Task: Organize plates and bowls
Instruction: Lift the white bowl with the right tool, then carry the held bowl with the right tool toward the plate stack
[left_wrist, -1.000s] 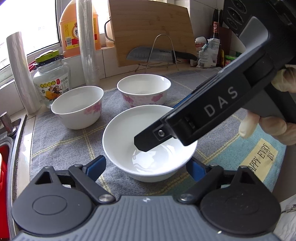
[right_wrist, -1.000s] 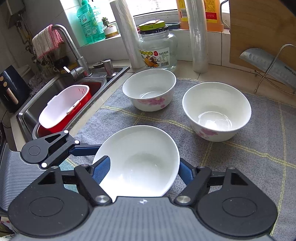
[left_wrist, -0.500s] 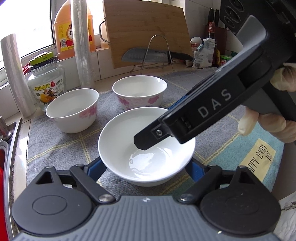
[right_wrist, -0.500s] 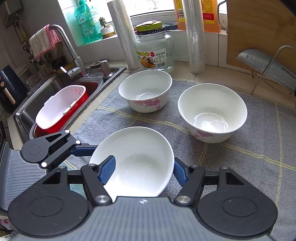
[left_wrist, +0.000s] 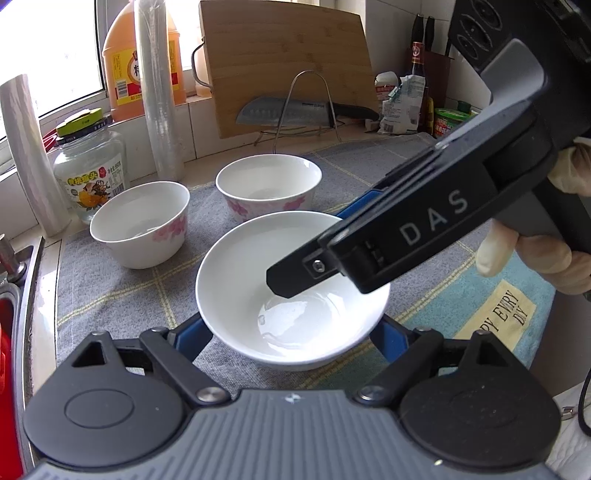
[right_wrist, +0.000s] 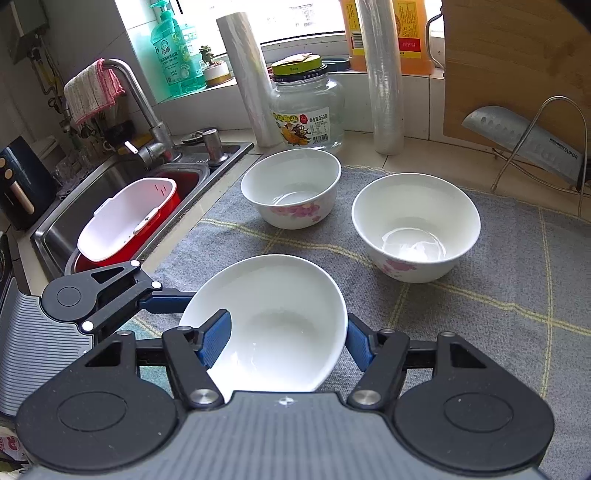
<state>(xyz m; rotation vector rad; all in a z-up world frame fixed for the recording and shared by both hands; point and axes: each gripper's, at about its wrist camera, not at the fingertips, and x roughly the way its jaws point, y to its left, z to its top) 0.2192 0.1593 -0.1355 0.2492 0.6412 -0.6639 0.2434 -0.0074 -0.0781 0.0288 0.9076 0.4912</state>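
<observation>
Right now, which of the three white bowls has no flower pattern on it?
The plain white bowl nearest the cameras, sitting between the grippers' blue fingers. The two bowls behind it, the left flowered bowl and the right flowered bowl, carry pink blossoms outside.

A plain white bowl (left_wrist: 291, 291) sits on a grey checked mat (left_wrist: 110, 288), flanked by the blue-padded fingers of the left gripper (left_wrist: 291, 332), which stand spread on either side of it. The right gripper (left_wrist: 406, 236), held in a gloved hand (left_wrist: 535, 254), reaches in from the right over the bowl's far rim. Behind stand two flower-patterned bowls (left_wrist: 140, 225), a glass jar (left_wrist: 88, 173) and a wooden cutting board (left_wrist: 288, 62) with a cleaver (left_wrist: 280, 110) in front of it.
</observation>
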